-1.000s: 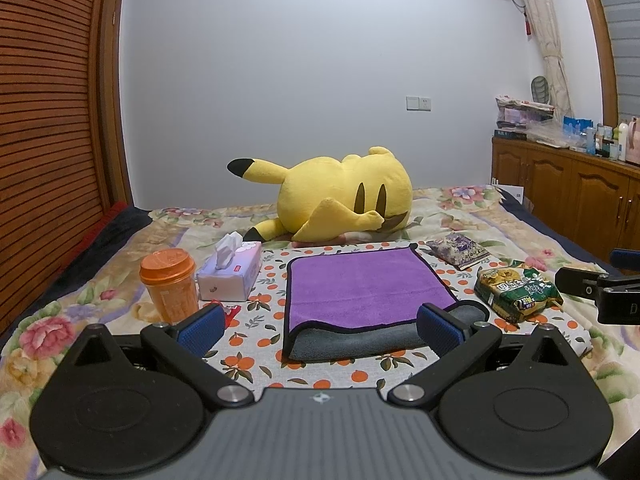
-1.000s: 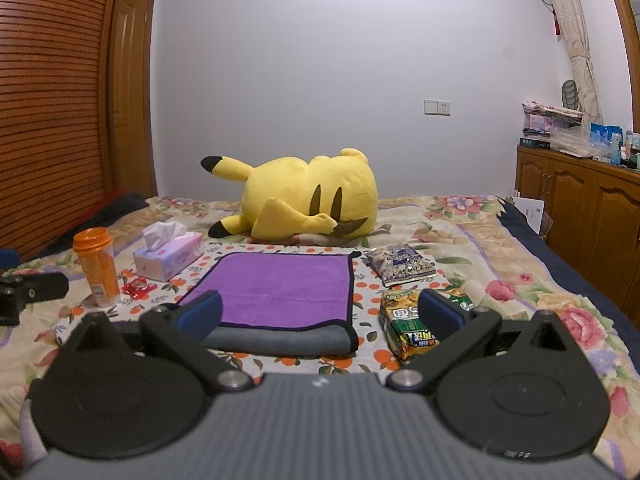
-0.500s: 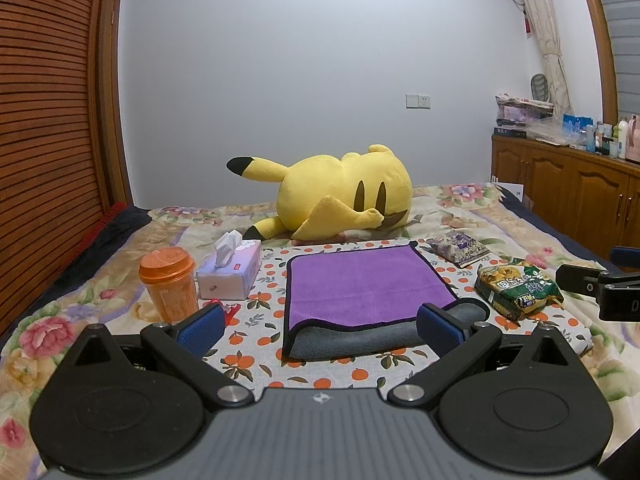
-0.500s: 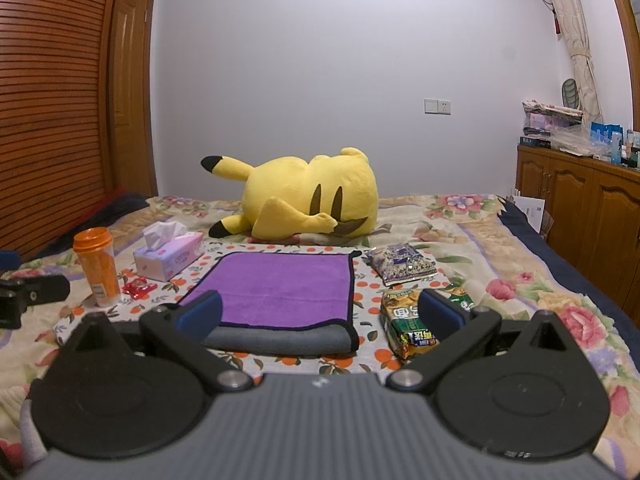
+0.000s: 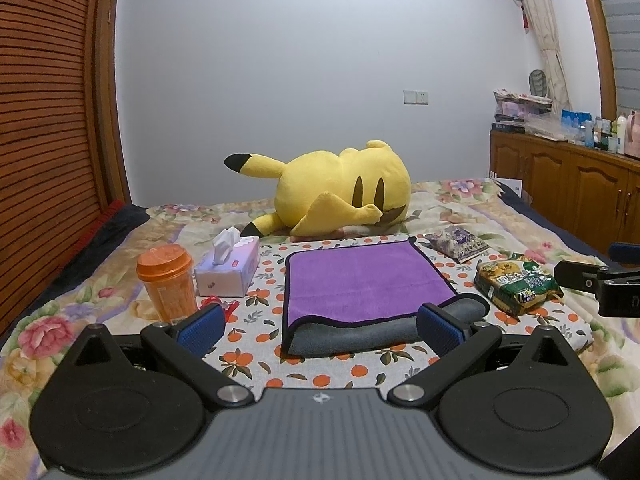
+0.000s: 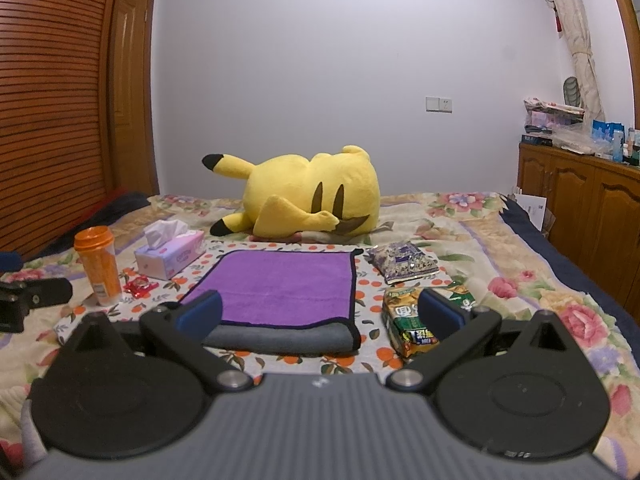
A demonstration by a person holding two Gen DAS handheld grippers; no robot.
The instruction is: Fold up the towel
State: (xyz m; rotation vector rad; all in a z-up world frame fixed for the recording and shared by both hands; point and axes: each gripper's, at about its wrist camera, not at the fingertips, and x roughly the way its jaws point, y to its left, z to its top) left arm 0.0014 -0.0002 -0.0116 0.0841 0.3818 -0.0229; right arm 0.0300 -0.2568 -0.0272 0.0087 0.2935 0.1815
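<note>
Towel (image 5: 362, 280) lies folded on the bed (image 5: 460, 200), both left tongs (image 5: 320, 326) and right tongs (image 6: 320, 312) spread, holding nothing.

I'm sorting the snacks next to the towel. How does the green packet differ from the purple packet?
The green packet is bulkier and puffed; the purple packet looks flatter. The green packet lies nearer the cameras, beside the towel's front corner; the purple packet lies farther back, by its rear corner. Both rest on the orange-patterned cloth, right of the towel, untouched.
</note>
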